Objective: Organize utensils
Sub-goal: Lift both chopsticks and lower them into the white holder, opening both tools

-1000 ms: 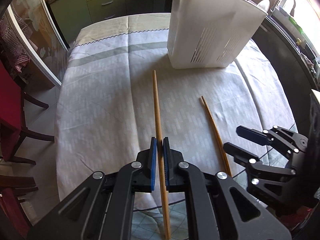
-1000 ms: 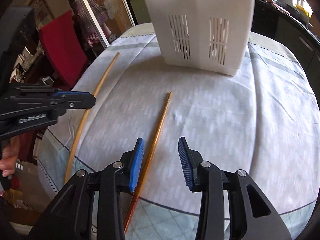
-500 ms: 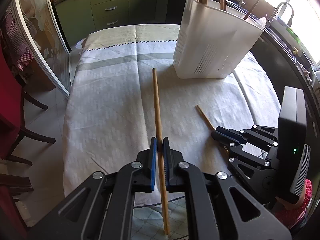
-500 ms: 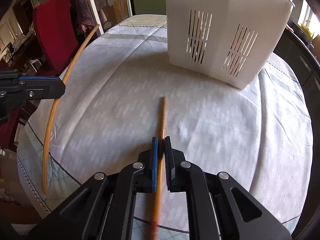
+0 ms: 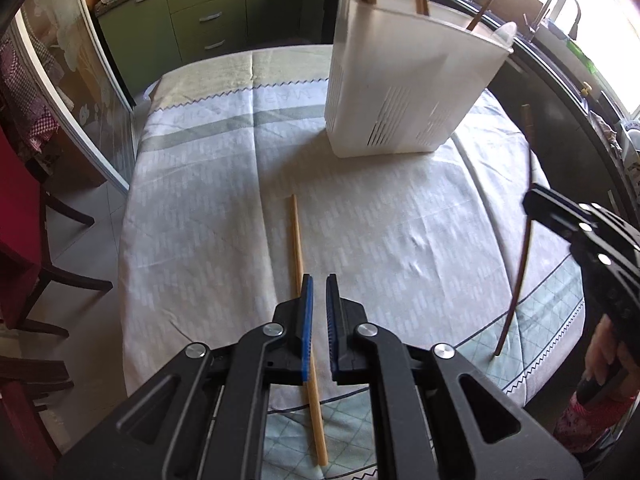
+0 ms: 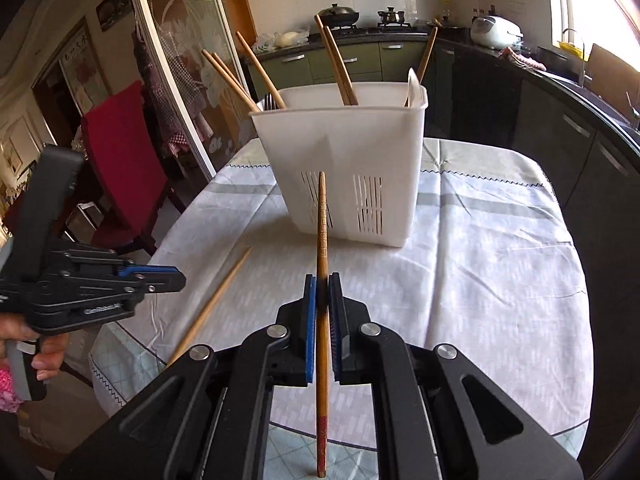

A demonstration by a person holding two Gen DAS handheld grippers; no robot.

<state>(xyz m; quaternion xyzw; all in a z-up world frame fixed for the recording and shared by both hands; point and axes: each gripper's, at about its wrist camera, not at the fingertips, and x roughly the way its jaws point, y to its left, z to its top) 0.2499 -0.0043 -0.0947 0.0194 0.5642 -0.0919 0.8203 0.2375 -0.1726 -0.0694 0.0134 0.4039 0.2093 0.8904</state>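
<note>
My right gripper [image 6: 322, 280] is shut on a dark wooden chopstick [image 6: 322, 216], held in the air and pointing at the white slotted utensil basket [image 6: 352, 152]. That chopstick also shows in the left wrist view [image 5: 524, 240], where my right gripper is at the right edge. A pale chopstick [image 5: 298, 248] lies flat on the tablecloth. My left gripper [image 5: 317, 284] hovers just above and right of it, jaws slightly parted and empty. The basket [image 5: 404, 76] holds several chopsticks and other utensils.
The table carries a white patterned cloth [image 6: 480, 280]. A red chair [image 6: 116, 160] stands at its left side. A glass sliding door [image 5: 60, 92] and green cabinets [image 5: 200, 12] lie beyond. A dark counter [image 6: 580, 120] runs along the right.
My left gripper let go of the pale chopstick, which now lies on the cloth. My right gripper closed on the dark chopstick and lifted it off the table.
</note>
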